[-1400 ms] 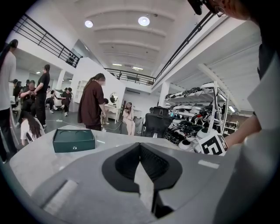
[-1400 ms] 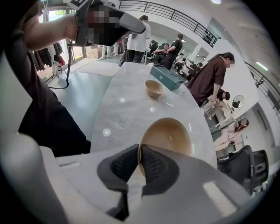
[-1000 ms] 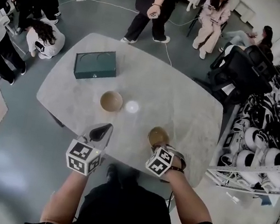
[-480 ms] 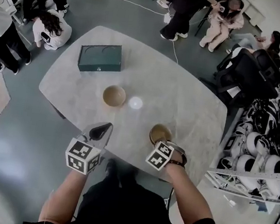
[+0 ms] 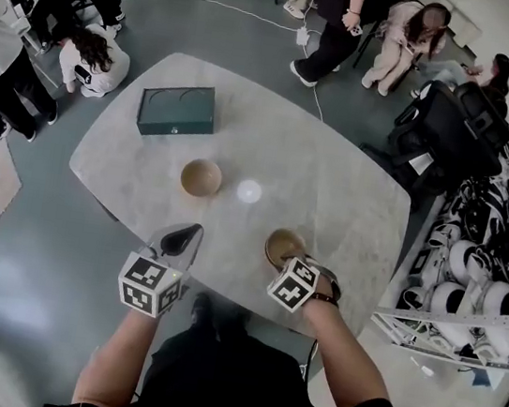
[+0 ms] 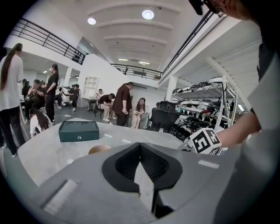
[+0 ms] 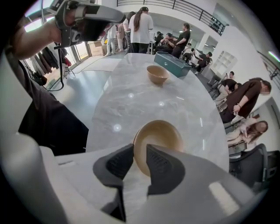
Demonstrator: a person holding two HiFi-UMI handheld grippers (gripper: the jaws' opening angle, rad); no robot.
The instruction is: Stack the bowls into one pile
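Opening at this moment, the right tongs (image 7: 139, 161) point steeply down over the second bowl (image 5: 283, 246). That bowl's near rim stands between the two jaws, with one jaw outside the wall and one inside the hollow. A gap shows beside the rim. The second bowl rests on the surface (image 5: 333, 186), well apart from the green box (image 5: 176, 110), near the edge opposite the box. The first bowl (image 5: 201, 178) sits upright near the box, between the box and the left tongs (image 6: 140, 151). The left tongs are fully closed with nothing between the jaws and hang over the surface edge farthest from the box. The two bowls stand well apart and are not stacked.
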